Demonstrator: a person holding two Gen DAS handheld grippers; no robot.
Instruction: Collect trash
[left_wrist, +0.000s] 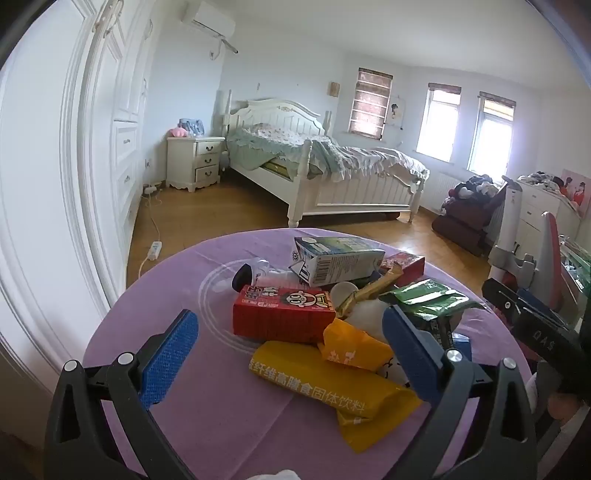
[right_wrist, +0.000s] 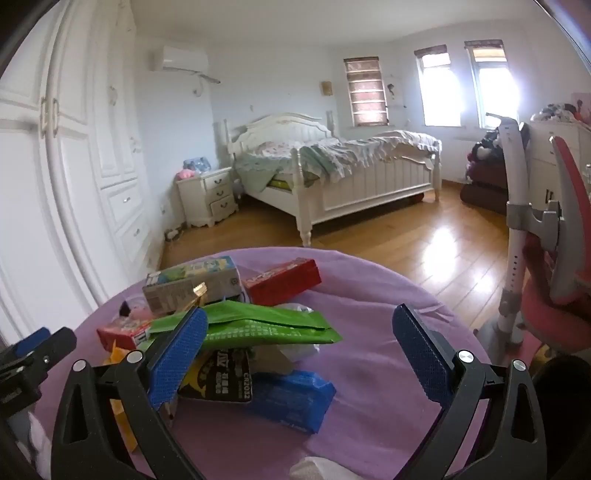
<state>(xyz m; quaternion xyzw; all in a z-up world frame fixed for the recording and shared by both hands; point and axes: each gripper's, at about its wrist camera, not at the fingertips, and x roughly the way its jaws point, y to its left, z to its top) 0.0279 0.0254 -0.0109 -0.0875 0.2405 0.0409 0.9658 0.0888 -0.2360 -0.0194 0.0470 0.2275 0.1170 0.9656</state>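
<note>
A pile of trash lies on a round table with a purple cloth (left_wrist: 155, 295). In the left wrist view it holds a red drink carton (left_wrist: 282, 314), a yellow sachet (left_wrist: 325, 384), an orange wrapper (left_wrist: 351, 345), a white-green milk carton (left_wrist: 338, 264) and a green packet (left_wrist: 428, 299). My left gripper (left_wrist: 291, 354) is open above the yellow sachet, empty. In the right wrist view I see the green packet (right_wrist: 255, 325), a blue pack (right_wrist: 291, 398), a black battery card (right_wrist: 225, 376) and a red box (right_wrist: 282, 282). My right gripper (right_wrist: 299, 354) is open above them, empty.
A white bed (left_wrist: 325, 162) and nightstand (left_wrist: 195, 162) stand across the wooden floor. White wardrobes (left_wrist: 74, 147) line the left wall. A chair with a red back (right_wrist: 554, 229) stands right of the table. The right gripper shows at the left wrist view's right edge (left_wrist: 535, 325).
</note>
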